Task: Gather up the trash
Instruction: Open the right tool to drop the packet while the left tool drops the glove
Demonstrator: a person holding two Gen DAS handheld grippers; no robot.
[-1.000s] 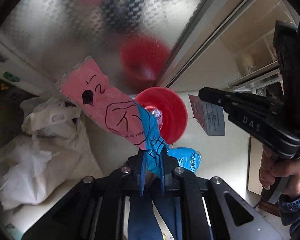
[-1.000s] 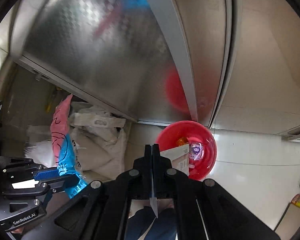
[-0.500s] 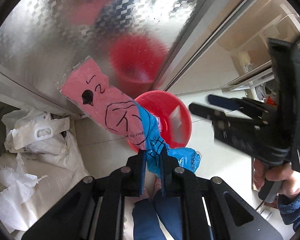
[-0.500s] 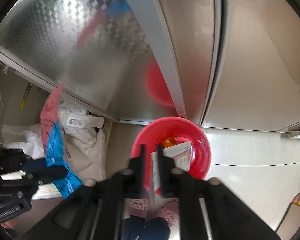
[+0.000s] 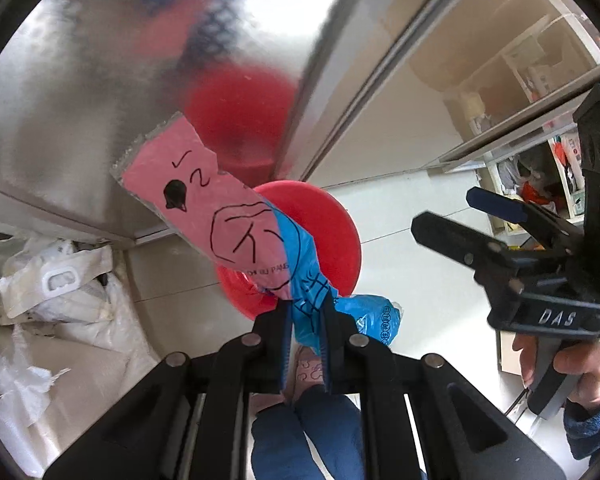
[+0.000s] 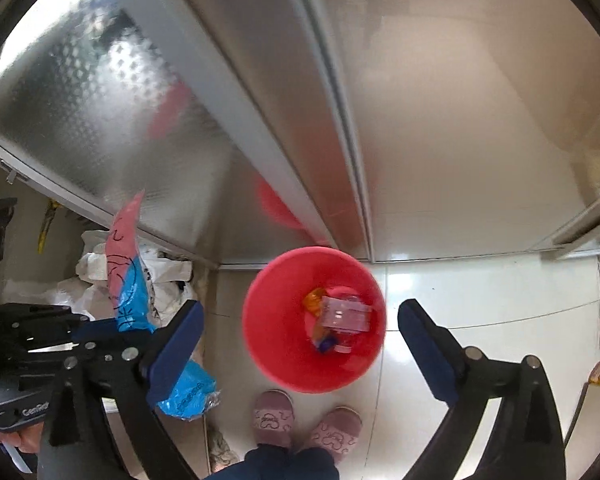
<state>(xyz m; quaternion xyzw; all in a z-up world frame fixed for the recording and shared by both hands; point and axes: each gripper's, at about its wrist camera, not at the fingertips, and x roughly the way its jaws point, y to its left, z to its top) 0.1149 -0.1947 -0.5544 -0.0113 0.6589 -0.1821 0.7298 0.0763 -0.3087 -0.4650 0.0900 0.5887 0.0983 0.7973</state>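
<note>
The right gripper [image 6: 300, 336] has just been opening wide, empty now; its card lies in the red bin [image 6: 260, 344] below. The left gripper [image 5: 306, 332] clamps the pink-and-blue wrapper [image 5: 236, 232], next to drop.

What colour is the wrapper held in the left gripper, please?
The wrapper is pink and blue with black line drawings, clearest in the left wrist view.

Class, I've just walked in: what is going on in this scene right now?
A person is collecting trash into a red bin on the tiled floor. The right tool has just been opening its jaws and now hangs above the bin with nothing between them; a pale card lies inside on other scraps. The left tool is shut on a pink and blue wrapper, held above the floor beside the bin, not yet dropped in.
</note>
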